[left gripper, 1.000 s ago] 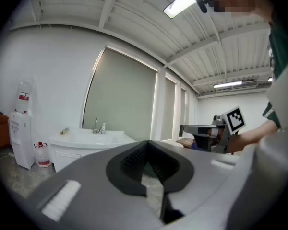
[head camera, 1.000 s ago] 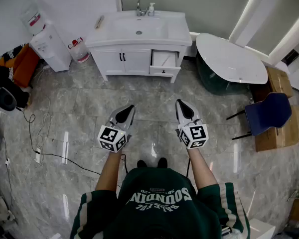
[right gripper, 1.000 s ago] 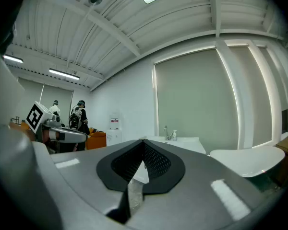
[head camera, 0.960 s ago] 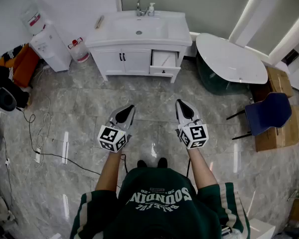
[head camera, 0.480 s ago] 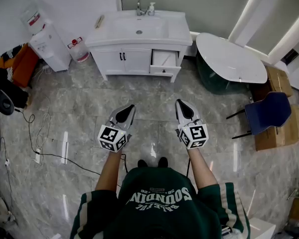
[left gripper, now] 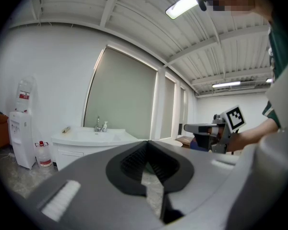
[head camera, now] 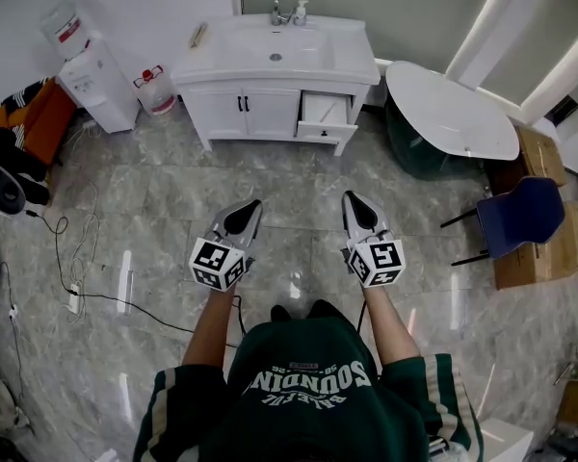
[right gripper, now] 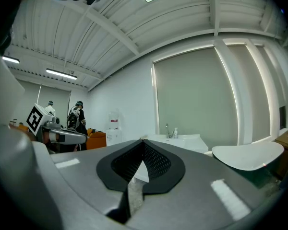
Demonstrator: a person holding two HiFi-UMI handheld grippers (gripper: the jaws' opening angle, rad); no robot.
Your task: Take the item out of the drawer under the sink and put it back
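Mock bathroom set in a bare studio hall: white sink vanity ahead of jaws, bathtub to their right, water dispenser left, cardboard boxes far right, exposed ceiling beams overhead.

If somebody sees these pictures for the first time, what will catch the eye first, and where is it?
First come the two grippers held out in the middle of the head view, the left gripper and the right gripper, each with its jaws together and empty. Beyond them, at the top of that view, stands the white sink cabinet, with the drawer on its right side in the picture pulled open. A blue chair stands at the right edge.
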